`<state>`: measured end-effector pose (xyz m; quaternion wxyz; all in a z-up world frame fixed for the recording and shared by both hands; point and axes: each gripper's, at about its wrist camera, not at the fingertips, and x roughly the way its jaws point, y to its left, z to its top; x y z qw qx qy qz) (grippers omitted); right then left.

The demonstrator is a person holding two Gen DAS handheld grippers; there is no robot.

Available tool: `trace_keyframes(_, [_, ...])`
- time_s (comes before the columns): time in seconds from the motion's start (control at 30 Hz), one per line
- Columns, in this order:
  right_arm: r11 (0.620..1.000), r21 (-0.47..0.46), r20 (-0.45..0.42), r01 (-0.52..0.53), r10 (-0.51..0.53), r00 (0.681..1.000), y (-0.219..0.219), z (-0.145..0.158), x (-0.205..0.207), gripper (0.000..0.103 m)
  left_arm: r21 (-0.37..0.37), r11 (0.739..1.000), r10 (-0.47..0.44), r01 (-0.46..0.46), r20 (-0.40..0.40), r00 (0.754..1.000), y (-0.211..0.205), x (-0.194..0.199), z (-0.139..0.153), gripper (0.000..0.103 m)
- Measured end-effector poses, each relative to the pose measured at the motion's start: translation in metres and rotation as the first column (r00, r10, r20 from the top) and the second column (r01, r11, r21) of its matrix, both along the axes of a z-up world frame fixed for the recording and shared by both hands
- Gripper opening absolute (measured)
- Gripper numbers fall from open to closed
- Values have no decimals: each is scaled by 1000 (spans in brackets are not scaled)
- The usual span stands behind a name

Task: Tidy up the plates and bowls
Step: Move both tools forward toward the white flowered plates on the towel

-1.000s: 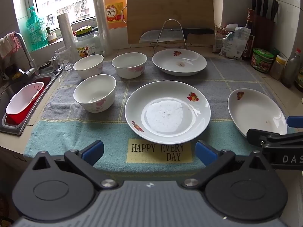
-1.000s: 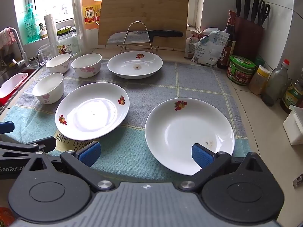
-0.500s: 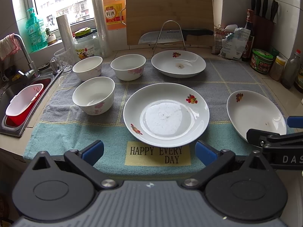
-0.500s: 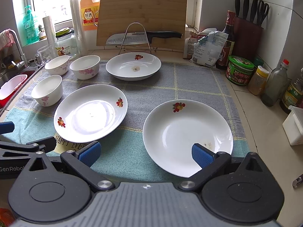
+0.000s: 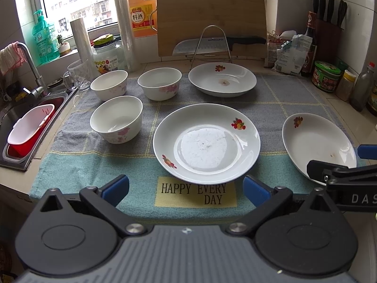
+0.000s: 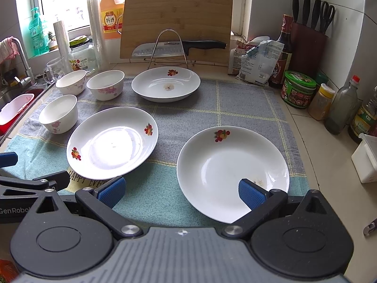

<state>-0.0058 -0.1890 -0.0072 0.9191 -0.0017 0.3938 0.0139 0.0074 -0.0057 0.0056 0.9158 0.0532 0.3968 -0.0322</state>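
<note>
Three white flowered plates and three white bowls stand on a towel. The middle plate (image 5: 206, 142) (image 6: 112, 142) lies just beyond my open, empty left gripper (image 5: 186, 189). The right plate (image 6: 232, 173) (image 5: 318, 145) lies under my open, empty right gripper (image 6: 181, 192), whose right fingertip (image 6: 251, 193) hangs over its near rim. The far plate (image 5: 222, 79) (image 6: 165, 84) lies before the knife rack. The near bowl (image 5: 116, 119) (image 6: 59, 114) and two far bowls (image 5: 109, 85) (image 5: 159, 83) stand to the left.
The towel (image 5: 94, 167) covers the counter. A sink (image 5: 28, 127) with a red and white basin is at left. A cutting board (image 5: 211, 18), a knife on a wire rack (image 5: 213, 43), bottles and jars (image 6: 298, 88) line the back and right. A white box (image 6: 365, 161) is at far right.
Both grippers have moved slightly forward toward the plates, so the dishes look a little closer. Nothing on the towel has moved, and both grippers stay open.
</note>
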Motion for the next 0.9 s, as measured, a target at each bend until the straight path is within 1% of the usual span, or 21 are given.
trace_keyframes(0.9, [1000,2,15,3,-3,1000,-4,0,-2,103,-2,1000,5,-5,3,1000,-5,-1,3,102])
